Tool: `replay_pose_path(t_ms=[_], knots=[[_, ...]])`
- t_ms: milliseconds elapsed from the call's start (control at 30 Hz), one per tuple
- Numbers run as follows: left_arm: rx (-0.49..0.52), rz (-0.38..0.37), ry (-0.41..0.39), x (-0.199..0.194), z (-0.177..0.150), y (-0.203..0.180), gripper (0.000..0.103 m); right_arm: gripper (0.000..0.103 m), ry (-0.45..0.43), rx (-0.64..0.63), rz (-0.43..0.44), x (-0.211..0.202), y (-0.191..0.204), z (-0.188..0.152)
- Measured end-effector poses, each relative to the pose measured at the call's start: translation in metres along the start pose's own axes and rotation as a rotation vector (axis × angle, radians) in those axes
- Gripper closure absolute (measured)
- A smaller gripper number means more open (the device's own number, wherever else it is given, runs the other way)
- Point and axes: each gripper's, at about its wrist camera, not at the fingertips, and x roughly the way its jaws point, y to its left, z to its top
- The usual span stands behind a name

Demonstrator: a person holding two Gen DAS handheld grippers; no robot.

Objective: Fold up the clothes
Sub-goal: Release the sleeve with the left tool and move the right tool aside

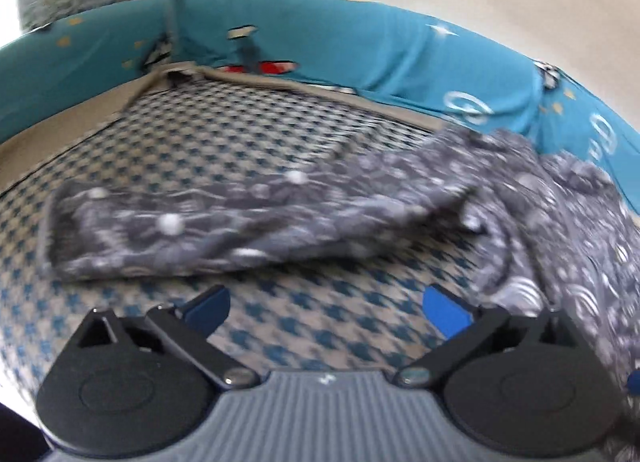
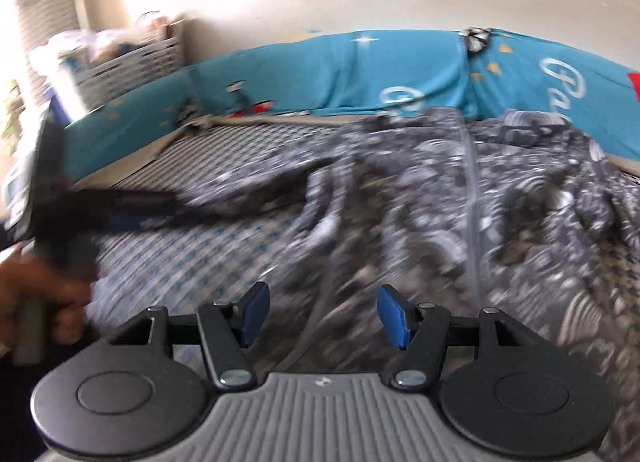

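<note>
garment soft, light, limp; grab folded edge. left gripper spread wide, empty; right gripper parted, empty.

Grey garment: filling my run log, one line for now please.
garment: sleeve folded, on bed | left claw: open, empty | right claw: open, empty

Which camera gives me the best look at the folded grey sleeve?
The left wrist view: the folded grey sleeve lies flat across the frame's middle, its whole outline visible. The right wrist view shows it only as a blurred strip, partly hidden by the left gripper.
</note>
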Motion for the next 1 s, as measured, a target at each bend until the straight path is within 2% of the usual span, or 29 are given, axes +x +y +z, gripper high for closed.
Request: replay_pose_path(t_ms=[67, 200, 267, 400, 567, 667, 767, 933, 967, 1000], knots=[[0.009, -0.017, 0.01, 0.003, -0.004, -0.007, 0.0, 0.044, 0.006, -0.028, 0.021, -0.005, 0.015, -0.012], [-0.002, -0.046, 0.03, 0.01, -0.009, -0.015, 0.0, 0.044, 0.046, -0.086, -0.006, 0.001, 0.04, -0.031], [-0.02, -0.059, 0.03, 0.01, -0.009, -0.014, 0.0, 0.044, 0.073, -0.083, -0.009, 0.007, 0.046, -0.038], [-0.04, -0.063, 0.016, 0.006, -0.008, -0.008, 0.0, 0.046, 0.073, -0.069, -0.048, 0.019, 0.051, -0.043], [-0.068, -0.06, 0.001, 0.0, -0.005, 0.0, 0.0, 0.076, 0.066, -0.091, -0.13, 0.031, 0.056, -0.048], [-0.09, -0.067, -0.016, -0.005, -0.002, 0.004, 0.0, 0.084, 0.061, -0.07, -0.138, 0.028, 0.056, -0.045], [-0.094, -0.055, -0.042, -0.01, 0.004, 0.005, 0.0, 0.085, 0.055, -0.059, -0.114, 0.017, 0.063, -0.037], [-0.066, -0.023, -0.112, -0.023, 0.014, 0.006, 0.0, 0.085, 0.048, -0.134, -0.061, 0.008, 0.1, -0.022], [-0.056, -0.012, -0.131, -0.026, 0.016, 0.007, 0.0, 0.089, 0.051, -0.136, -0.036, 0.008, 0.106, -0.019], [-0.048, 0.001, -0.15, -0.029, 0.019, 0.009, 0.0, 0.099, 0.061, -0.132, 0.01, 0.011, 0.112, -0.016]])
